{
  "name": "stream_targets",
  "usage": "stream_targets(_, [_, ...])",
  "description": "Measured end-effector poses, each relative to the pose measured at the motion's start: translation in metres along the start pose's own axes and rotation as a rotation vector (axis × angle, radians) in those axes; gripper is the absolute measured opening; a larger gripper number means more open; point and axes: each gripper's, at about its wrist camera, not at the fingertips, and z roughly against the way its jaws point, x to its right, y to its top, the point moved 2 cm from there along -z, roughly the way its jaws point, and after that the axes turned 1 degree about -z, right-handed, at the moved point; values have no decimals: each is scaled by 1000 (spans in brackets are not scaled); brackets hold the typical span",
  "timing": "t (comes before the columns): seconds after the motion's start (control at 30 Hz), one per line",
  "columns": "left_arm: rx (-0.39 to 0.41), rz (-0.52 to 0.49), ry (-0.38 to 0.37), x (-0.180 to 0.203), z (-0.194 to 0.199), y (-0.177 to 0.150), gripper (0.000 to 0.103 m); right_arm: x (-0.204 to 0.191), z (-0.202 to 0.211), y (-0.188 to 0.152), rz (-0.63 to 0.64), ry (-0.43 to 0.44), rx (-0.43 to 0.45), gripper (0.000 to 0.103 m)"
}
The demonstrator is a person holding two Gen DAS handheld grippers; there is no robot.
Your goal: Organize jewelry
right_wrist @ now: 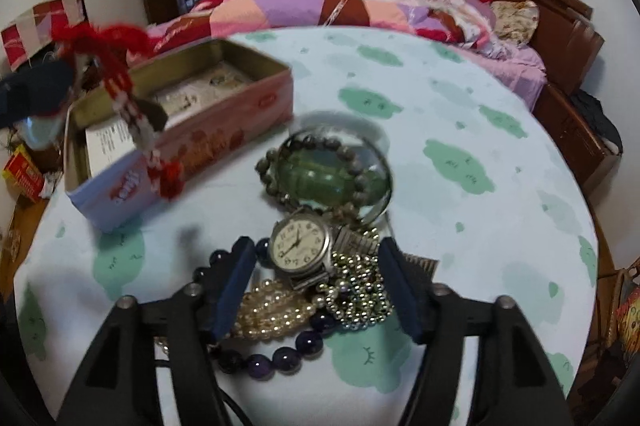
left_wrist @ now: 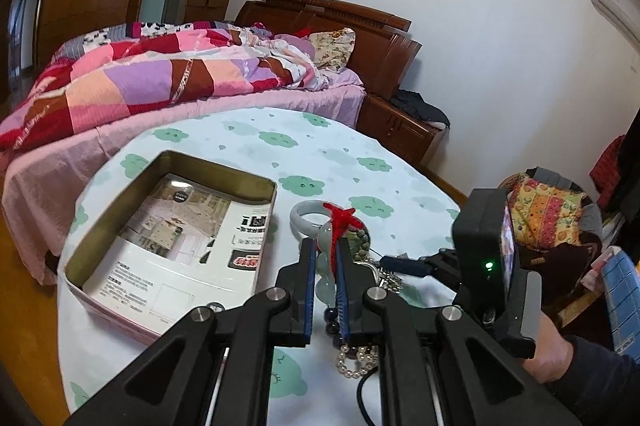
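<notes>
My left gripper point(left_wrist: 324, 246) is shut on a pale jade pendant with a red knotted cord point(left_wrist: 340, 218) and holds it above the table. The same cord and tassel point(right_wrist: 124, 82) hang blurred at the left in the right wrist view, over the open tin box point(right_wrist: 256, 106). The tin point(left_wrist: 256, 222) holds printed paper. My right gripper point(right_wrist: 316, 258) is open over a jewelry pile: a silver wristwatch point(right_wrist: 300, 246), pearl strand point(right_wrist: 272, 314), silver bead chain point(right_wrist: 360, 298), dark purple beads point(right_wrist: 280, 354), and a grey bead bracelet around a green bangle point(right_wrist: 320, 170).
A white jade bangle point(left_wrist: 306, 216) lies by the pile. The round table point(right_wrist: 460, 166) has a green cloud-print cloth. A bed with a patchwork quilt point(left_wrist: 160, 78) stands behind it. Cluttered bags point(left_wrist: 548, 218) sit to the right.
</notes>
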Motion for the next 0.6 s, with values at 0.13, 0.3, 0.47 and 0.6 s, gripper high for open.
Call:
stream_targets(0.13, [10, -39, 46, 4, 1, -1, 8, 2, 1, 0, -9, 23, 2, 34])
stream_targets(0.3, [14, -63, 68, 6, 2, -1, 8, 6, 7, -3, -43, 39, 26, 24])
stream_targets(0.47, [20, -75, 81, 8, 4, 0, 8, 6, 13, -3, -54, 53, 52, 23])
stream_targets(0.6, [27, -72, 78, 9, 6, 1, 8, 6, 24, -2, -64, 67, 88, 23])
